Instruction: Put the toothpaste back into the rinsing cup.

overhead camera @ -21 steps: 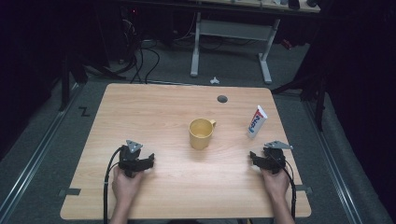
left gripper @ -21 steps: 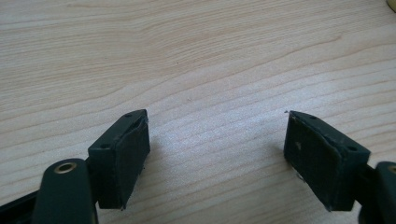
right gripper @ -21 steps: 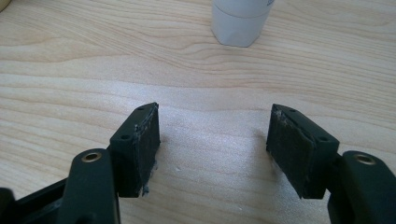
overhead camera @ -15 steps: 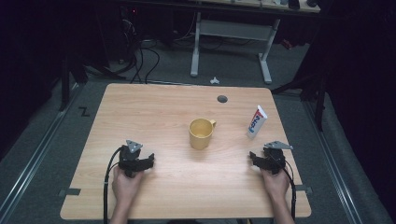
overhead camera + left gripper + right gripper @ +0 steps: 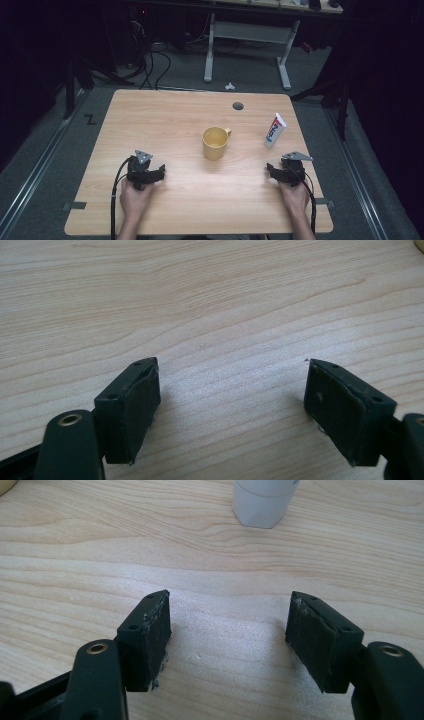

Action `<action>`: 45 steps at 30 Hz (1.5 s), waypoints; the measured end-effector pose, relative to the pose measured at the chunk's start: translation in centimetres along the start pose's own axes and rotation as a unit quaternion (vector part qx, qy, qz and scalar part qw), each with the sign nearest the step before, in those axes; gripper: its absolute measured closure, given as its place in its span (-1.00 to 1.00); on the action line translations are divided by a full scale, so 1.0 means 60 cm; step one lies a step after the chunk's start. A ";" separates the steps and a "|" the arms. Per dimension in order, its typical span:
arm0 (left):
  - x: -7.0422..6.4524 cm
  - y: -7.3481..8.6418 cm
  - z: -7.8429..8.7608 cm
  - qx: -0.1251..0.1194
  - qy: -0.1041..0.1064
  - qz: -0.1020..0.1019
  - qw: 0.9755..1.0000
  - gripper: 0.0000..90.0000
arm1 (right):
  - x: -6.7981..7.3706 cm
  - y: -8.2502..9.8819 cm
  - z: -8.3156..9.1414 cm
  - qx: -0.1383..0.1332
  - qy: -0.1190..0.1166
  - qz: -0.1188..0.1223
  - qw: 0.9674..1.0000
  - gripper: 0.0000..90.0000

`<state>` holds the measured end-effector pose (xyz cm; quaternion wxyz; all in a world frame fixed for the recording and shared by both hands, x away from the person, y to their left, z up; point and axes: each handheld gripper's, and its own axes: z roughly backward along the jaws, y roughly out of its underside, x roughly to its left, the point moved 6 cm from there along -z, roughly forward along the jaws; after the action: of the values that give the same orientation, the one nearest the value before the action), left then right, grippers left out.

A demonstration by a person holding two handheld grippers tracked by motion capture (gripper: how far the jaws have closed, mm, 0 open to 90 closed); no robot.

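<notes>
A yellow mug point(image 5: 216, 142) stands upright near the middle of the wooden table point(image 5: 165, 115), handle to the right. A white toothpaste tube point(image 5: 274, 130) stands on its cap to the mug's right; its white cap point(image 5: 263, 500) shows at the top of the right gripper view. My left gripper point(image 5: 148, 172) rests on the table at the front left, open with bare wood between its jaws point(image 5: 232, 390). My right gripper point(image 5: 281, 170) rests at the front right, a little short of the tube, open and empty point(image 5: 230, 630).
A round cable hole point(image 5: 238, 106) sits near the table's far edge. Beyond the table stand a desk frame point(image 5: 247, 45) and loose cables point(image 5: 150, 60) on the grey floor. A sliver of the yellow mug point(image 5: 419, 243) shows in the left gripper view's top right corner.
</notes>
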<state>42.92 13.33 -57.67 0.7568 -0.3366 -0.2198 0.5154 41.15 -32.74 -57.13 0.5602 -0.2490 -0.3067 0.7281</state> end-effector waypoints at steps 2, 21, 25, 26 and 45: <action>0.000 0.000 0.000 0.000 0.000 0.000 1.000 -0.49 | 0.001 0.001 0.001 0.000 0.000 0.001 1.000 -0.23; 0.000 0.000 0.000 0.000 0.000 0.001 1.000 -0.49 | 0.010 0.008 0.018 -0.007 -0.010 0.004 1.000 -0.13; 0.000 0.000 0.000 0.000 0.000 0.001 1.000 -0.49 | 0.012 0.009 0.025 -0.013 -0.012 0.003 1.000 -0.09; 0.000 0.000 0.000 0.000 0.000 0.001 1.000 -0.49 | 0.013 0.009 0.026 -0.014 -0.013 0.003 1.000 -0.08; 0.000 0.000 0.000 0.000 0.001 0.001 1.000 -0.49 | 0.024 0.001 0.061 -0.059 -0.022 0.004 0.998 0.06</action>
<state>42.94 13.33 -57.67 0.7564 -0.3374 -0.2194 0.5157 38.19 -31.96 -54.70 0.5343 -0.2668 -0.3608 0.7164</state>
